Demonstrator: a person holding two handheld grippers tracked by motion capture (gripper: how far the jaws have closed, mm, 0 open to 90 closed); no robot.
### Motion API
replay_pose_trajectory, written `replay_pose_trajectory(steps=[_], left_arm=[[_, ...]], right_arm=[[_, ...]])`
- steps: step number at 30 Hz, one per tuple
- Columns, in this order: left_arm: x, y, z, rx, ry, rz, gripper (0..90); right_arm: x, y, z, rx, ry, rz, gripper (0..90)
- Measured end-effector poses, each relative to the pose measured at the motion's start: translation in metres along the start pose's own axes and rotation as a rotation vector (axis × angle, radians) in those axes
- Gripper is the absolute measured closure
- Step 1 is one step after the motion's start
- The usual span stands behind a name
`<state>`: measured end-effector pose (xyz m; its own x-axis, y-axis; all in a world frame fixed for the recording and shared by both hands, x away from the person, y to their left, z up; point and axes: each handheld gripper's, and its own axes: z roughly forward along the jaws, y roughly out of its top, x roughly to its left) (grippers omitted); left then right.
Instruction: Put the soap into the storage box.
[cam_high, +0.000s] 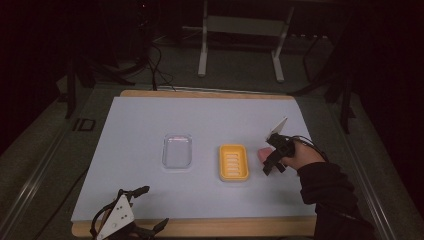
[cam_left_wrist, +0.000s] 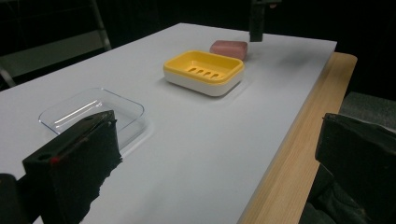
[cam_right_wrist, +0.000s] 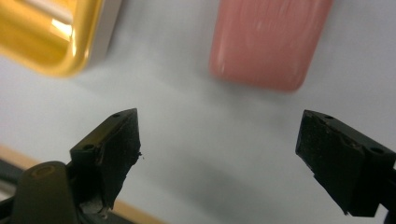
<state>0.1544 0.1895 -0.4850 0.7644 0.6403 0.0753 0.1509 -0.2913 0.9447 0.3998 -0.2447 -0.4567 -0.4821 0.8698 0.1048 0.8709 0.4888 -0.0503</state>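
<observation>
- Dark room all around, a metal stand (cam_high: 240, 40) on the floor beyond the far edge, and a pale sheet laid over a wooden surface (cam_high: 200, 227) whose bare wood shows along the near edge.
- Right gripper (cam_high: 272, 160) hovers with its jaws spread wide and nothing between them; they have just been opening.
- Straight ahead of those jaws in the right gripper view lies the pink soap bar (cam_right_wrist: 271, 42), flat on the sheet, just past the fingertips and not touched.
- Off to that gripper's left, close beside the bar, sits the yellow soap dish (cam_high: 233, 162) with its slotted floor, empty.
- My read: this is the approach for a pick, soap headed for the dish.
- To do it well, centre the bar between the jaws first; right now it sits a shade toward the right jaw.
- Come down low so the pads take the long sides, not the rounded top edge, which looks slick.
- Close gently and squarely; a skewed pinch could squirt the bar across the sheet.
- Mind the dish rim on that left side during the descent.
- Left gripper (cam_high: 125, 217) waits at the near edge, jaws wide and empty, with the clear plastic tray (cam_left_wrist: 93, 112) just ahead of it, empty too.
</observation>
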Motion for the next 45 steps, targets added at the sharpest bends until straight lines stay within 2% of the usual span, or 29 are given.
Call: replay_pose_trajectory(steps=[2, 7, 10, 13, 16, 17, 23, 24, 28, 33, 35, 45], left_arm=[[0.000, 0.000, 0.000, 0.000, 0.000, -0.001, 0.3], [0.000, 0.000, 0.000, 0.000, -0.001, 0.000, 0.2], [0.000, 0.000, 0.001, 0.001, -0.002, 0.000, 0.3], [0.000, 0.000, 0.001, 0.001, -0.002, 0.000, 0.2], [0.000, 0.000, 0.001, 0.001, -0.002, 0.000, 0.3], [0.000, 0.000, 0.000, 0.000, -0.002, -0.001, 0.3], [0.000, 0.000, 0.000, 0.001, -0.004, 0.000, 0.3], [0.000, 0.000, 0.000, 0.000, -0.004, -0.001, 0.2], [0.000, 0.000, 0.000, 0.000, -0.004, -0.001, 0.2], [0.000, 0.000, 0.001, 0.000, -0.004, 0.001, 0.3], [0.000, 0.000, 0.000, 0.000, -0.004, 0.000, 0.2], [0.000, 0.000, 0.000, -0.001, -0.004, 0.000, 0.2]], right_arm=[[0.000, 0.003, 0.000, -0.010, 0.000, 0.006, 13.5], [-0.001, 0.012, 0.003, -0.050, -0.037, -0.020, 13.6], [-0.004, 0.015, 0.005, -0.057, -0.043, -0.001, 13.7], [-0.006, 0.019, 0.007, -0.095, -0.079, 0.012, 13.8], [-0.007, 0.022, 0.008, -0.109, -0.071, 0.011, 13.9], [-0.007, 0.024, 0.009, -0.129, -0.066, 0.013, 13.9], [-0.010, 0.028, 0.011, -0.161, -0.080, 0.017, 11.4], [-0.011, 0.030, 0.013, -0.162, -0.093, 0.031, 11.4], [-0.013, 0.032, 0.019, -0.165, -0.095, 0.046, 13.6], [-0.015, 0.034, 0.026, -0.158, -0.074, 0.058, 19.5], [-0.015, 0.035, 0.029, -0.151, -0.080, 0.065, 23.4], [-0.013, 0.037, 0.040, -0.130, -0.121, 0.090, 31.3]])
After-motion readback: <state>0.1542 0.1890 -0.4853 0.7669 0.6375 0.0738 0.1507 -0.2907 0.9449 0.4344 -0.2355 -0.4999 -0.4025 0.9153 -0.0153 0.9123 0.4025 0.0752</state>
